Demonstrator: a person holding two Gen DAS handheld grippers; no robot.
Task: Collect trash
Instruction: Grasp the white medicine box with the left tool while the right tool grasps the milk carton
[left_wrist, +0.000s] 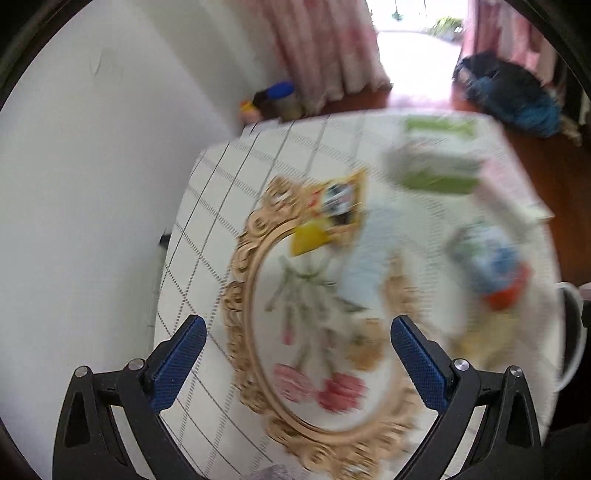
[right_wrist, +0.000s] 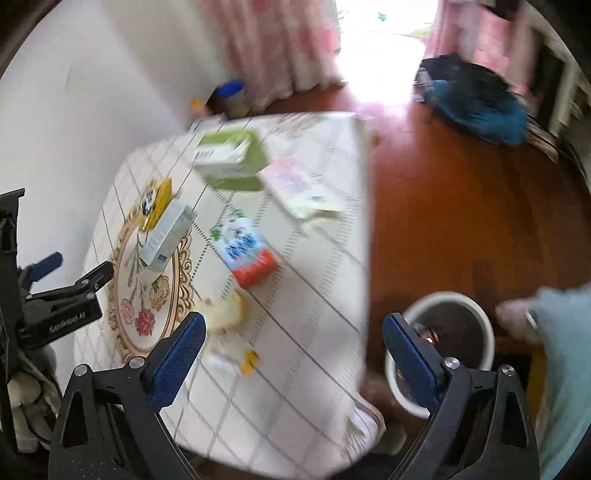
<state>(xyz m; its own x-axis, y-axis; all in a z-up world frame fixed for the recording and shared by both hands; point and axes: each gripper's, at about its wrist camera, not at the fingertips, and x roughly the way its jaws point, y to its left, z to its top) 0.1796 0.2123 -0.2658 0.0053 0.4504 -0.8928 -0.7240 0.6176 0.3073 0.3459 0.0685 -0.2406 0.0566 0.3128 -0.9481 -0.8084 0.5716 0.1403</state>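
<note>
I see my left gripper (left_wrist: 297, 354) spread wide and empty over the gold-framed tray (left_wrist: 243, 280); my right gripper (right_wrist: 293, 352) gapes too, holding nothing. A blue-and-red carton (right_wrist: 245, 251) lies mid-frame on the checked tablecloth (right_wrist: 314, 332), a green box (right_wrist: 231, 158) above it; the white bin (right_wrist: 484, 325) sits lower right.

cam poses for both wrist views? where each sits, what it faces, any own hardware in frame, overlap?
Left wrist: on the left gripper, fingers spread, looking down at the ornate floral tray on the checked table; only its own blue fingers show.
Right wrist: on the right gripper, fingers spread, facing the table's edge and the white bin on the floor; the left gripper shows at left.
Shared: tray, red-blue carton, green box, curtains.
</note>
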